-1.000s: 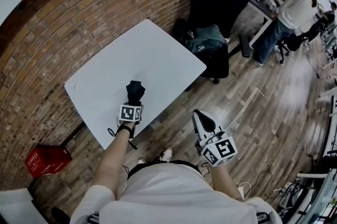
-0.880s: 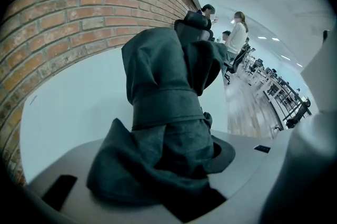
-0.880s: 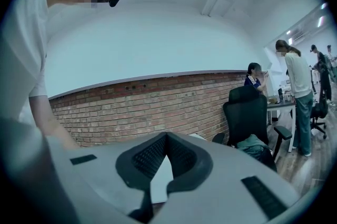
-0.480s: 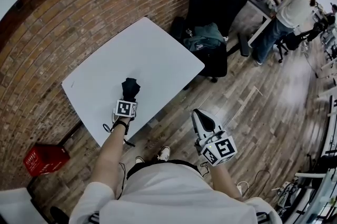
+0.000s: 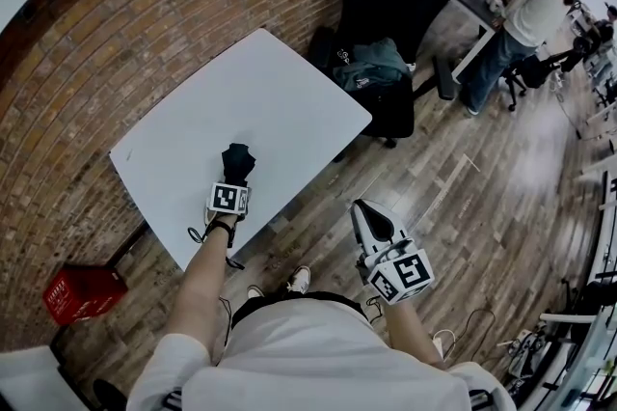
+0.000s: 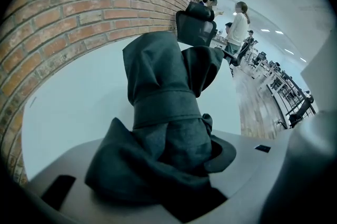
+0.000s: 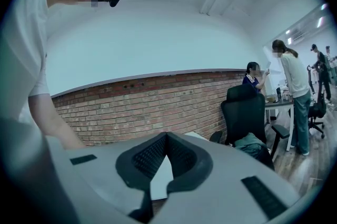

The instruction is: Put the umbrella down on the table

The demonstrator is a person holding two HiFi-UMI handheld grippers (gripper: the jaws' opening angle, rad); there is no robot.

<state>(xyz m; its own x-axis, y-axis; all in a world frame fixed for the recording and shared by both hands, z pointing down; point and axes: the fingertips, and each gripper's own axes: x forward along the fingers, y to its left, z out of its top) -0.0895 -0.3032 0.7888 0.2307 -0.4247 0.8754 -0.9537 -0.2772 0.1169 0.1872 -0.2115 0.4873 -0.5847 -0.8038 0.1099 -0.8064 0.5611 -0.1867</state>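
Dark folded cloth fills my left tongs (image 5: 235,182): the umbrella (image 5: 238,158), rolled up and bound by its strap (image 6: 166,107), sits between the jaws. They are easing apart, though the fabric presses against both of them. These tongs angle steeply down, and the umbrella's free end sticks out beyond them over the near part of the white tabletop (image 5: 260,95), not far from its near edge. I cannot tell whether that end touches the surface.

My right tongs (image 7: 167,138) are off to the right, over the wooden floor (image 5: 463,197) and well apart from the tabletop. Their jaws are pressed together at the tips with nothing between them.

Past the tabletop's left and far sides runs a brick wall (image 5: 145,23). A red crate (image 5: 82,291) stands on the floor at the near left, against that wall. Just beyond the tabletop's far right corner is a black office chair (image 5: 390,110) with a green bag (image 5: 371,67) lying on it. Farther right, two people (image 5: 525,13) stand at a desk (image 5: 472,4).
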